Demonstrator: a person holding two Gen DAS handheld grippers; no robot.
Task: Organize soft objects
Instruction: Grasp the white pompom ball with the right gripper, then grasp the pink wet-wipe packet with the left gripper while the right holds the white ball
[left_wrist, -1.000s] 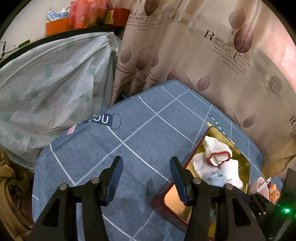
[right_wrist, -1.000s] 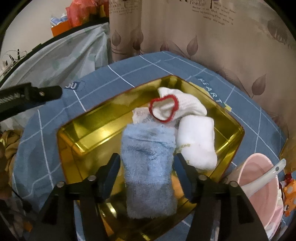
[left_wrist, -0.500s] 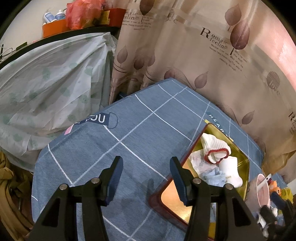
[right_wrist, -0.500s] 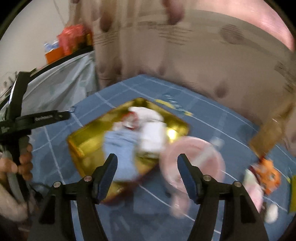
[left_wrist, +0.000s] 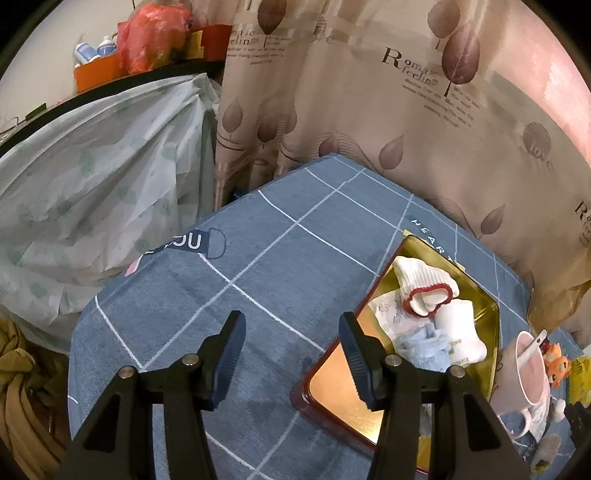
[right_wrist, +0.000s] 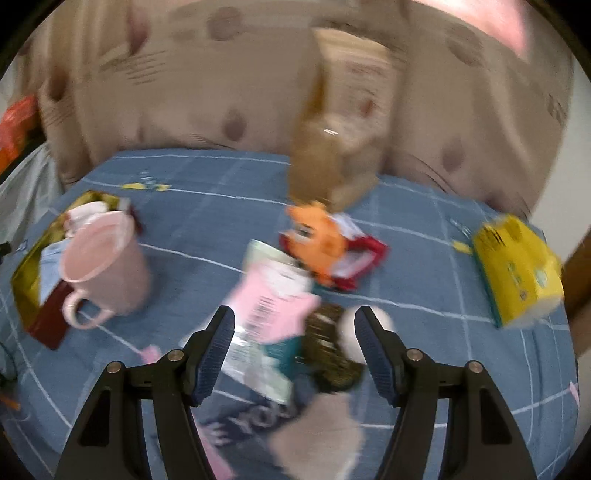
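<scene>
The right gripper (right_wrist: 293, 347) has swung away from the gold tray (right_wrist: 27, 266), where a second ago it stood over the blue towel roll; that roll (left_wrist: 424, 349) now lies in the tray beside the white roll (left_wrist: 460, 330) and the red-trimmed sock (left_wrist: 424, 291). Its jaws have just been opening a little and now stand apart with nothing pressed between them. The left gripper (left_wrist: 291, 354) has hardly stirred: jaws wide, empty, over bare blue cloth, the tray at its 3 o'clock.

The right wrist view is smeared by motion, but the right gripper now looks down on the clutter past the pink mug (right_wrist: 105, 266). Directly ahead, at 12 o'clock between its fingertips, lie a pink-and-white packet (right_wrist: 271, 299) and a dark, mottled bundle (right_wrist: 328, 347) with something white (right_wrist: 369, 325) against it; I cannot tell what either is. The packet's long axis runs from 7 towards 1 o'clock. The orange plush toy (right_wrist: 317, 236) sits further off at 12, the tray away at 9.

The right hand is much the nearer to this pile, so the next pick looks to be its own.
</scene>
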